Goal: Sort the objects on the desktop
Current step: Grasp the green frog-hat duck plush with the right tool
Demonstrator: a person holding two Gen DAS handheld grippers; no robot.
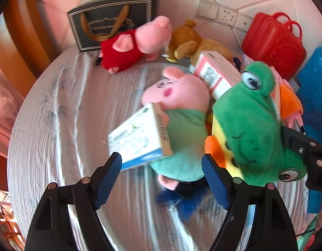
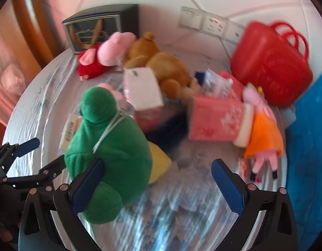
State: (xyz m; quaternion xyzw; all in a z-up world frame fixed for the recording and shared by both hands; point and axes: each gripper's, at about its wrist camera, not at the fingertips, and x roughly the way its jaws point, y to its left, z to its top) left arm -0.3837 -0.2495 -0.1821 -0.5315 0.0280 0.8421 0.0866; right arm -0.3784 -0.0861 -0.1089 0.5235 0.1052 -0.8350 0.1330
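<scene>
Toys and boxes crowd the striped table point(image 1: 56, 104). Left gripper point(image 1: 162, 179) fingers stand wide and empty over the green-shirted pig plush point(image 1: 182, 125); right gripper point(image 2: 156, 186) fingers likewise, one beside the frog plush point(image 2: 110, 146). Box print is blurred, unreadable.

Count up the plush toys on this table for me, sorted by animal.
Plush pigs: 3 (pig in red dress, pig in green top, pig in orange dress)
Brown plush bear: 1
Green plush frog: 1
Total: 5
The dark blue furry thing under the pile is too hidden to identify, so it is not counted.
</scene>
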